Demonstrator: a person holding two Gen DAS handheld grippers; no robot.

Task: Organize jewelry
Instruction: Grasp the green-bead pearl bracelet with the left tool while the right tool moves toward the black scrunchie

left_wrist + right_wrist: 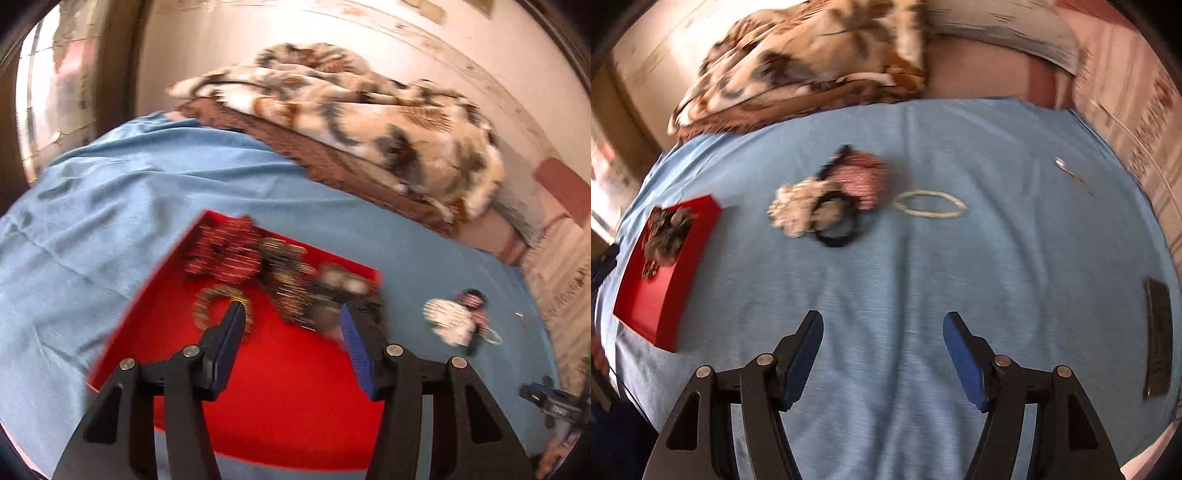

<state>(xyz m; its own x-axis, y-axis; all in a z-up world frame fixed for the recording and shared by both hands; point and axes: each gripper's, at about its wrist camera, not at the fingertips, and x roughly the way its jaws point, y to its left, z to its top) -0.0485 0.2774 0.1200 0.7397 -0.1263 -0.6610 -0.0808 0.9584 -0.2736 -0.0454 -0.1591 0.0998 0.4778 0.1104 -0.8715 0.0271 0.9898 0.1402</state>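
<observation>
A red tray lies on the blue cloth and holds red beads, dark gold beads and a gold bangle. My left gripper hovers open and empty over the tray. In the right wrist view the tray sits at the left. A loose pile of white, pink and black jewelry and a white bead ring lie on the cloth ahead. My right gripper is open and empty above bare cloth, short of the pile. The pile also shows in the left wrist view.
A patterned blanket is heaped at the back of the bed. A small silver piece lies at the far right of the blue cloth, and a dark flat object lies near the right edge.
</observation>
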